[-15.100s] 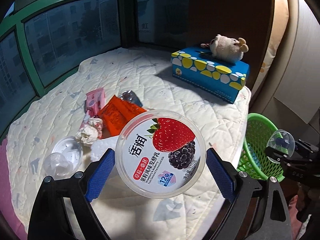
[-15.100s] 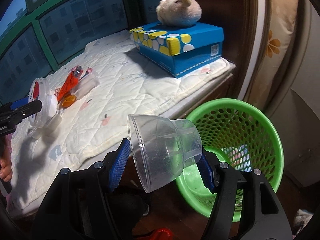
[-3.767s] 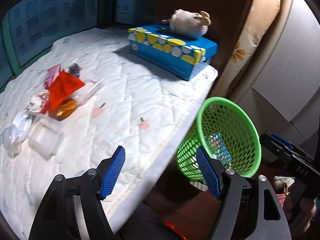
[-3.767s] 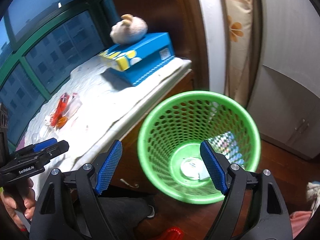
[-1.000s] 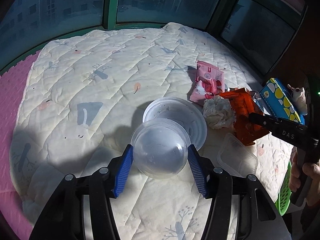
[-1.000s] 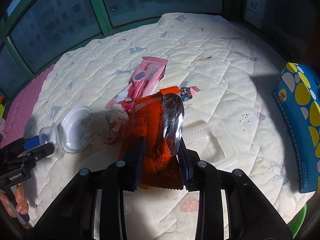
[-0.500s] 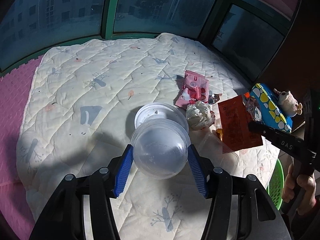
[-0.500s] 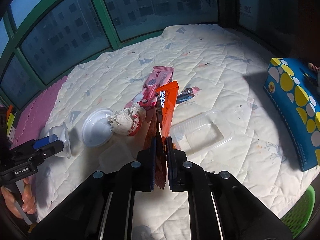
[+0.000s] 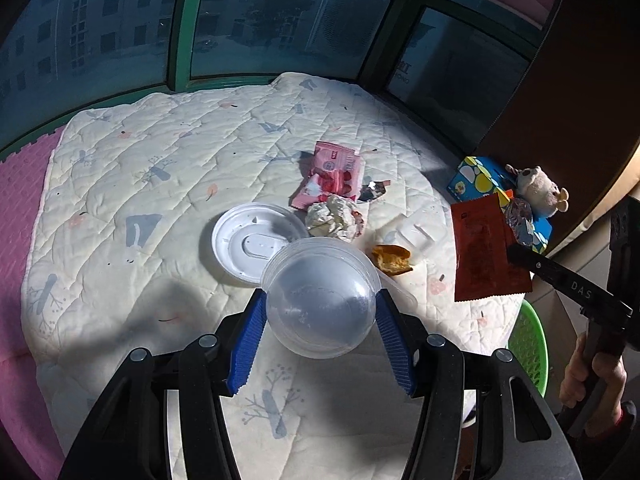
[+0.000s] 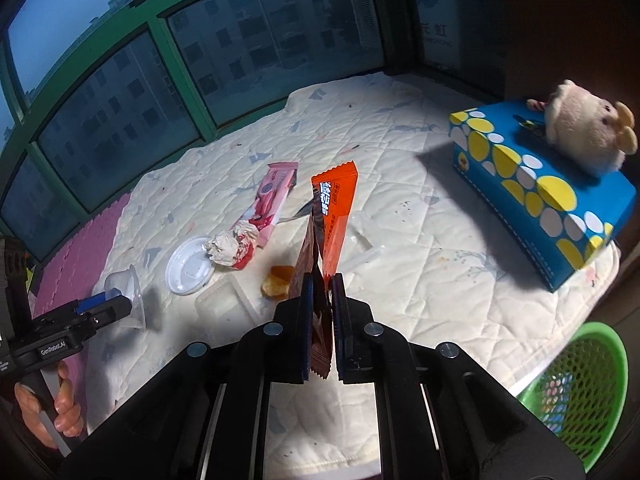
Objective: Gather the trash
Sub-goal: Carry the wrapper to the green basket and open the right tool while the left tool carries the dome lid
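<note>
My left gripper [image 9: 320, 298] is shut on a clear plastic cup [image 9: 320, 308], held above the white quilt [image 9: 160, 160]. In the right wrist view the same cup [image 10: 124, 286] shows at the far left. My right gripper [image 10: 321, 286] is shut on an orange snack wrapper [image 10: 336, 208], which stands up from the jaws, clear of the quilt. The left wrist view shows that wrapper [image 9: 484, 256] hanging at the right. On the quilt lie a pink wrapper [image 9: 336, 176], a crumpled paper ball [image 9: 334, 220], a white lid [image 9: 248, 240], an orange food scrap [image 9: 392, 258] and a clear tray [image 10: 222, 300].
A green mesh basket [image 10: 580, 392] stands on the floor past the quilt's right edge. A blue spotted box [image 10: 540, 184] with a plush toy [image 10: 584, 136] on top sits at the back right. Green-framed windows close the far side. A pink foam mat [image 9: 16, 240] borders the left.
The right jaws closed on the orange wrapper and lifted it off the quilt, uncovering the food scrap. The left gripper rose with the cup, away from the white lid.
</note>
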Action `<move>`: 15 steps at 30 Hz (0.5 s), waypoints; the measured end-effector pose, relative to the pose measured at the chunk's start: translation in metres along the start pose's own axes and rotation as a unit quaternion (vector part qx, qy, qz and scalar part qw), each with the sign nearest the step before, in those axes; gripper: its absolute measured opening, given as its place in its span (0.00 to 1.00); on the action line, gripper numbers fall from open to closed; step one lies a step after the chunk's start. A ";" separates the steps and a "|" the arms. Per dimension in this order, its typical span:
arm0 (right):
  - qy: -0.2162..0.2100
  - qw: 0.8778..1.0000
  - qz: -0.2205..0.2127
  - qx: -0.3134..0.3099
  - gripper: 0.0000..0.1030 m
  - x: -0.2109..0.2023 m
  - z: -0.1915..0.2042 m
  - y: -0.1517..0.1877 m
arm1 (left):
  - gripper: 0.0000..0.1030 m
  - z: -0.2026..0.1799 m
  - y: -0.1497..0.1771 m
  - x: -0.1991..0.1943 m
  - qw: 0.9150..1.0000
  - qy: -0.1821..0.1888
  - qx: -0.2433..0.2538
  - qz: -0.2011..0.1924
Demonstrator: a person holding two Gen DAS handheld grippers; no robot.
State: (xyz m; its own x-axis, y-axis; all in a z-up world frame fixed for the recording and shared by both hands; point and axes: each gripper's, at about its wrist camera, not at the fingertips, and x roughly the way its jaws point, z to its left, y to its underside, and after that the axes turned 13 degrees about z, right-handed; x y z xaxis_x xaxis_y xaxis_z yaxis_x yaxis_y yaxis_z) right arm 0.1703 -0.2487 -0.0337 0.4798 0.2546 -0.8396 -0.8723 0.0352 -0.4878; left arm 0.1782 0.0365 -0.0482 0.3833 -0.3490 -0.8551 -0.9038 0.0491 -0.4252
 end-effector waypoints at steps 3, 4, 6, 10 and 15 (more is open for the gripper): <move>0.013 1.000 -0.010 0.017 0.09 -0.016 -0.017 0.018 | 0.52 -0.016 0.002 -0.001 1.000 0.010 0.012 0.001; 0.018 0.999 -0.012 0.022 0.09 -0.021 -0.024 0.024 | 0.52 -0.021 0.003 0.000 1.000 0.013 0.016 0.002; 0.028 0.999 -0.015 0.039 0.09 -0.031 -0.039 0.037 | 0.52 -0.033 0.006 0.001 0.999 0.021 0.027 0.004; 0.057 0.995 -0.020 0.077 0.09 -0.051 -0.074 0.065 | 0.52 -0.058 0.011 0.005 0.998 0.034 0.046 0.010; 0.098 0.987 -0.022 0.124 0.09 -0.068 -0.121 0.100 | 0.52 -0.088 0.017 0.014 0.996 0.049 0.067 0.022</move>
State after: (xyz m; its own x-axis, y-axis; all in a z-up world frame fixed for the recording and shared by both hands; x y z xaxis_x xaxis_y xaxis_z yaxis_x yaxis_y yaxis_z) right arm 0.0618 -0.3792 -0.0537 0.5050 0.0565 -0.8613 -0.8353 0.2835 -0.4712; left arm 0.1509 -0.0502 -0.0410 0.3170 -0.4328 -0.8439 -0.8833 0.1892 -0.4289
